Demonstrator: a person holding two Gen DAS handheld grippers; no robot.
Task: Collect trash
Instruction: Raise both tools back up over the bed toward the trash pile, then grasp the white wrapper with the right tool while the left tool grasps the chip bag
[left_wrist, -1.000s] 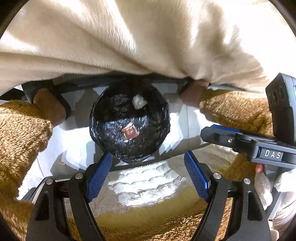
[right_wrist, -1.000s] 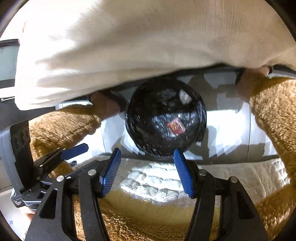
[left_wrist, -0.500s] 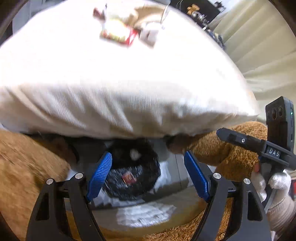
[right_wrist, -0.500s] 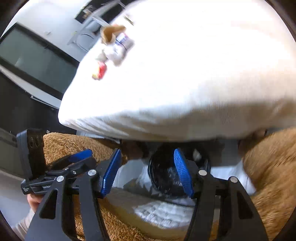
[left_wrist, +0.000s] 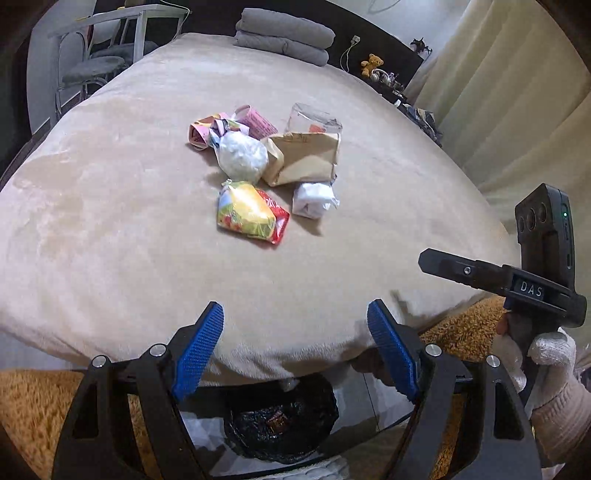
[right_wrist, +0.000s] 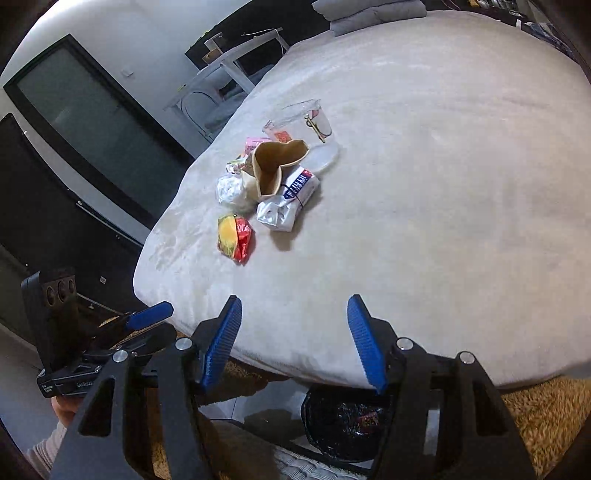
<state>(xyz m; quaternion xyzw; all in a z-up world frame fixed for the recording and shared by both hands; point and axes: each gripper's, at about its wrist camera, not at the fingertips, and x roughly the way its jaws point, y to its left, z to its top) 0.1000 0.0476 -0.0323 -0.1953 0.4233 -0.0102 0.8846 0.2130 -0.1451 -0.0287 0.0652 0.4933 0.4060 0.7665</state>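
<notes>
At the bottom of both wrist views, below the bed's edge, a black plastic-lined round trash bin (left_wrist: 280, 424) sits on the floor with a small red wrapper already inside it. Just above it in the frame, the left gripper (left_wrist: 295, 350) has its blue ribbed pads apart with nothing between them; the right gripper (right_wrist: 293, 341) is likewise parted and empty, somewhat narrower. Both hover over the near edge of the beige plush-covered bed (left_wrist: 110, 221).

Further up, at centre frame, the trash lies in a loose heap on the bed: nearest, a yellow-and-red foil snack packet (left_wrist: 253, 213), with a crumpled white paper wad (left_wrist: 314, 199) just beside it to the right. Behind those are a white plastic-wrapped ball (left_wrist: 242, 155), an open brown paper bag (left_wrist: 303, 157), pink wrappers (left_wrist: 236, 123) and a clear plastic bag (left_wrist: 314, 120). Folded grey blankets (left_wrist: 284, 35) rest at the far end.

The risk I see: the pieces touch and overlap, so closing on one may drag or flick a neighbour off. The foil is slick and puffy and could squirt from the pads. The soft cover may bunch into the grip. The bin, half hidden under the bed's edge, makes a missed drop likely.
</notes>
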